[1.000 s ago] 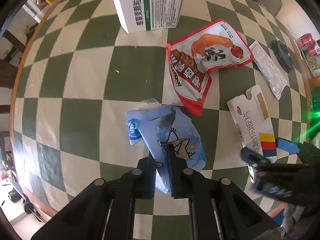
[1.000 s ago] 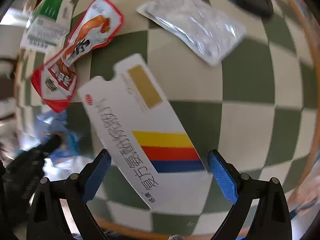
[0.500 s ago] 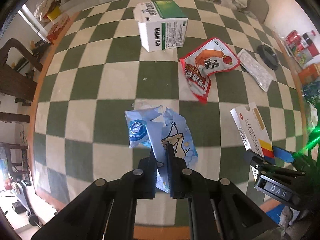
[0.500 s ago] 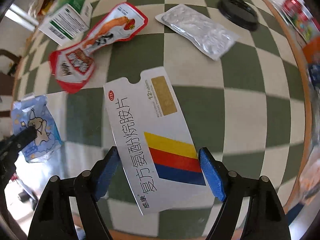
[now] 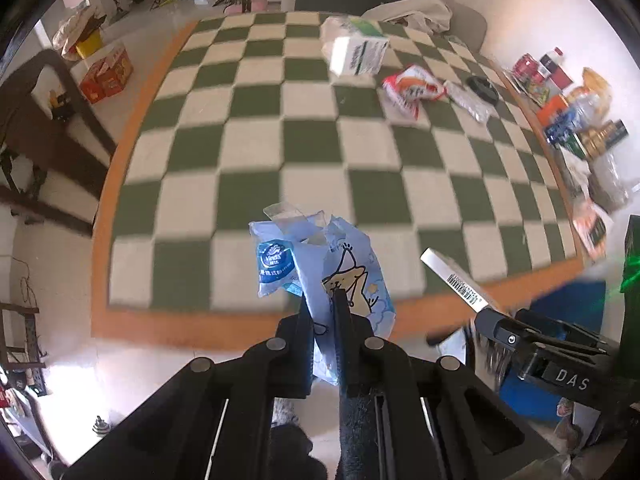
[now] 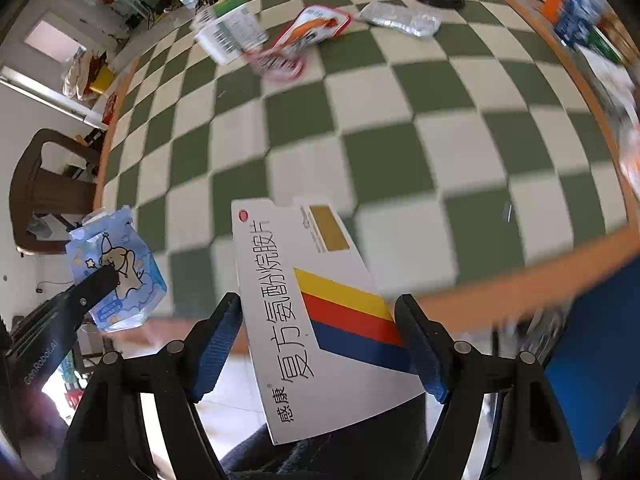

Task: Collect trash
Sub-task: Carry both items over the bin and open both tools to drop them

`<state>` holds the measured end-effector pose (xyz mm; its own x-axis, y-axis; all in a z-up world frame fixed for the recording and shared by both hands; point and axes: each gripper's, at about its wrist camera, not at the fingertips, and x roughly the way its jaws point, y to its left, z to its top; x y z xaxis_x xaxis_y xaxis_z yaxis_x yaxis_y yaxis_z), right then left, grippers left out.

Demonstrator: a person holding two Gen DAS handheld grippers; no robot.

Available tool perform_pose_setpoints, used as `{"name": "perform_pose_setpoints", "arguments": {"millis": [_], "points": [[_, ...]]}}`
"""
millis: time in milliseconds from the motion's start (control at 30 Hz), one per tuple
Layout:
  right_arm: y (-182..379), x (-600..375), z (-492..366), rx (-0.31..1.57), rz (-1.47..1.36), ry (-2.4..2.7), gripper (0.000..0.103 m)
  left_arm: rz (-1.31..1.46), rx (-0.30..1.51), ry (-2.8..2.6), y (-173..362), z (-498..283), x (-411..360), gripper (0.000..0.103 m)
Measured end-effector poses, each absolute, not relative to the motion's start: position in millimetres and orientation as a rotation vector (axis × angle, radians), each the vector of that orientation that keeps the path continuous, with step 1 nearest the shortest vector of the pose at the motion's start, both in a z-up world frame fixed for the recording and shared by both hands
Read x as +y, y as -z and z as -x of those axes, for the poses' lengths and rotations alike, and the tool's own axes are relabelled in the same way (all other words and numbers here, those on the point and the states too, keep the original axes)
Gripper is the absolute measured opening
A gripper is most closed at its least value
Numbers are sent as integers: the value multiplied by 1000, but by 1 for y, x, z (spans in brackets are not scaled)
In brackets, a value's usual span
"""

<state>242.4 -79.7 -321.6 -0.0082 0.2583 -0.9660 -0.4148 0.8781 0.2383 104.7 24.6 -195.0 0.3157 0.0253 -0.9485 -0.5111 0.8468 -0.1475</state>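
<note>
My left gripper (image 5: 323,300) is shut on a light blue tissue packet (image 5: 340,272) with a cartoon print, held in the air above the near edge of the checkered table (image 5: 248,148). The packet also shows in the right wrist view (image 6: 120,276). My right gripper (image 6: 320,312) is shut on a flat white medicine box (image 6: 316,296) with yellow, red and blue stripes, lifted off the table. The box edge shows in the left wrist view (image 5: 456,280). A white-and-green carton (image 5: 356,52), a red snack wrapper (image 5: 408,90) and a silver foil packet (image 5: 468,102) lie at the far side.
A black round lid (image 5: 484,86) lies at the far right edge. Bottles, cans and boxes (image 5: 568,112) crowd the floor on the right. A dark wooden chair (image 5: 44,120) stands on the left. A blue bin-like shape (image 5: 552,344) sits below on the right.
Both grippers have risen and pulled back from the table with their items held. The medicine box has come off the table. The table now looks much farther away.
</note>
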Motion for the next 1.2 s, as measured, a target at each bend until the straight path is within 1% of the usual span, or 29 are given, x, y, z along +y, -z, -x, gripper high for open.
{"name": "perform_pose_setpoints", "arguments": {"millis": [33,67,100,200,300,367,433,467,500,533,567,600,633,667,700,733,767,800,833,900,1033,1200], "points": [[317,-93,-224,1499,110,-534,77,484,1217,-368,199,-86,27,6],[313,-106,-205,1514,85,-540,43,506,1233,-365,205,-68,29,6],[317,-107,-188,1541,73,-537,23,524,1247,-363,211,-56,30,6],[334,-112,-143,1593,43,-539,23,567,1312,-369,244,-17,34,6],[374,-105,-104,1634,59,-536,23,618,1391,-371,310,5,36,6],[414,-101,-85,1675,67,-535,23,659,1443,-360,364,7,36,6],[463,-100,-75,1702,85,-502,28,710,1500,-355,434,4,37,6],[500,-101,-71,1724,98,-467,30,742,1537,-348,473,1,37,7],[532,-101,-71,1743,118,-435,37,781,1557,-330,501,-1,37,8],[554,-103,-70,1756,124,-420,39,823,1573,-308,531,-5,36,10],[596,-105,-69,1778,145,-388,40,843,1590,-299,557,-8,35,11],[625,-106,-69,1794,165,-366,45,841,1603,-300,582,-13,33,11],[654,-106,-71,1803,178,-351,48,824,1613,-298,607,-19,31,17],[679,-108,-73,1802,196,-336,54,812,1618,-297,623,-23,29,37],[698,-108,-75,1800,208,-330,65,797,1618,-298,643,-29,27,57],[722,-108,-77,1803,222,-332,71,778,1619,-308,657,-32,26,97],[740,-109,-78,1799,248,-327,81,762,1614,-318,668,-34,25,103],[756,-110,-82,1790,271,-321,87,751,1616,-325,675,-32,24,103],[770,-111,-81,1782,293,-316,91,731,1627,-341,684,-33,24,103],[792,-114,-81,1778,315,-307,103,697,1633,-365,694,-29,24,103],[821,-110,-83,1745,366,-317,103,611,1650,-407,699,-20,23,103],[822,-102,-76,1726,401,-332,103,571,1649,-452,683,-6,34,103]]}}
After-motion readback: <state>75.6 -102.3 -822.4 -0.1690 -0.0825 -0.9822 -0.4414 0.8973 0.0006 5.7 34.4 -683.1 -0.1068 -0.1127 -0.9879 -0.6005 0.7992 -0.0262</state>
